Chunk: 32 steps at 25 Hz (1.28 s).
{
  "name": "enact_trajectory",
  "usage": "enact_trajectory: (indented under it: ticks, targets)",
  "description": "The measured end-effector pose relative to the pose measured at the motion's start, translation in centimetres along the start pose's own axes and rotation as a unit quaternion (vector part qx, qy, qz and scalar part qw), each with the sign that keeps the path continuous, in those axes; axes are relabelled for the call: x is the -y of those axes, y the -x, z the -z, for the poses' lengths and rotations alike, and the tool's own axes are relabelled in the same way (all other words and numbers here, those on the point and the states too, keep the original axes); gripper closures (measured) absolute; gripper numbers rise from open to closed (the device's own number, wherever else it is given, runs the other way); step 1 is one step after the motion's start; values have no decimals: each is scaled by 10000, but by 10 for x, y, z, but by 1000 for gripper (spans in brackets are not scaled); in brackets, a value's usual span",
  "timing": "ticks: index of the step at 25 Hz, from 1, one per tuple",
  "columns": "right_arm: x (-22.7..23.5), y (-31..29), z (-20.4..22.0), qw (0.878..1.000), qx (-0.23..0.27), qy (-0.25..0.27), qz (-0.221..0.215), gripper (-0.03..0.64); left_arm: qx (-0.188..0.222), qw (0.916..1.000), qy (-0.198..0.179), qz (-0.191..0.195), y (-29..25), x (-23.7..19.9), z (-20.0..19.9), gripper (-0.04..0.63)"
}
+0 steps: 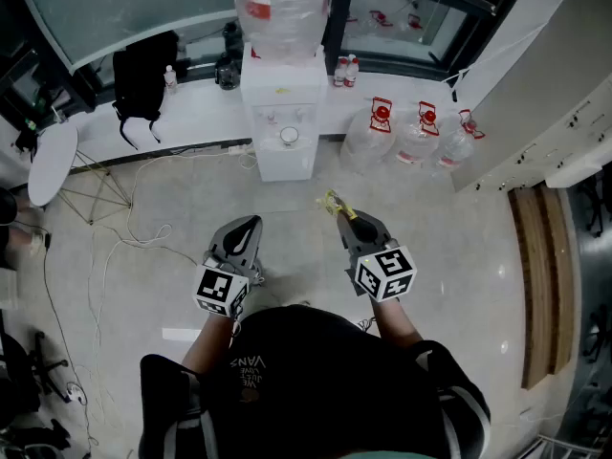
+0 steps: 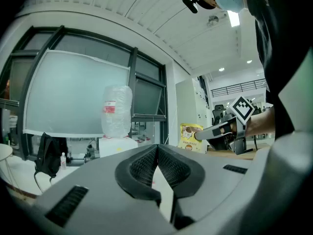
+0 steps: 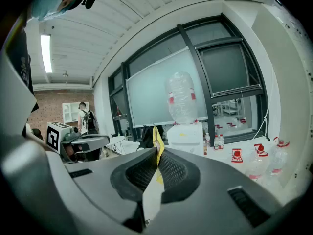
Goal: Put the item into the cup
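My right gripper (image 1: pixel 346 218) is shut on a flat yellow packet (image 1: pixel 335 203), held level out in front of me; in the right gripper view the yellow packet (image 3: pixel 158 140) stands edge-on between the pads. The left gripper view shows that packet (image 2: pixel 191 134) face-on, with a cartoon print, at the tip of the right gripper (image 2: pixel 200 135). My left gripper (image 1: pixel 247 228) is shut with nothing in it, its pads (image 2: pixel 146 163) pressed together. A cup (image 1: pixel 289 137) sits on the water dispenser's tray, ahead of both grippers.
A white water dispenser (image 1: pixel 281 113) with a big bottle (image 1: pixel 283 8) stands ahead against the window ledge. Three spare water jugs (image 1: pixel 418 135) rest on the floor to its right. A black backpack (image 1: pixel 142 73) and cables (image 1: pixel 124 228) lie left. A wooden strip (image 1: pixel 540 275) runs along the right.
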State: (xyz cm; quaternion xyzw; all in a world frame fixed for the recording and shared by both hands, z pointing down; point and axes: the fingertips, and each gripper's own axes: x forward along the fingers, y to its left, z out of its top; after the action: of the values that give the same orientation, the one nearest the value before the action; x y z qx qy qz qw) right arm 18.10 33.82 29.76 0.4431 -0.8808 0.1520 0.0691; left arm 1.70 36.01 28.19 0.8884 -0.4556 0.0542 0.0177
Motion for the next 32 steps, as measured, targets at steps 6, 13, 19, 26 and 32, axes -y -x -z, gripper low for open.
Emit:
enact_trajectory:
  ticks: [6, 13, 19, 26, 32]
  targets:
    - [10, -18, 2, 9993, 110, -343, -113, 571, -103, 9999, 96, 58, -18, -11, 14, 574]
    - [28, -74, 8, 9982, -45, -590, 32, 571, -398, 9988, 174, 246, -58, -60, 44, 574]
    - [50, -140, -8, 9966, -23, -749, 347, 571, -556, 9964, 165, 618, -106, -122, 54, 572]
    - [56, -227, -27, 9930, 22, -948, 698, 571, -630, 9919, 54, 1105, -152, -206, 55, 572]
    - [65, -278, -39, 9914, -39, -968, 878, 571, -719, 9882, 47, 1351, -180, -252, 66, 574]
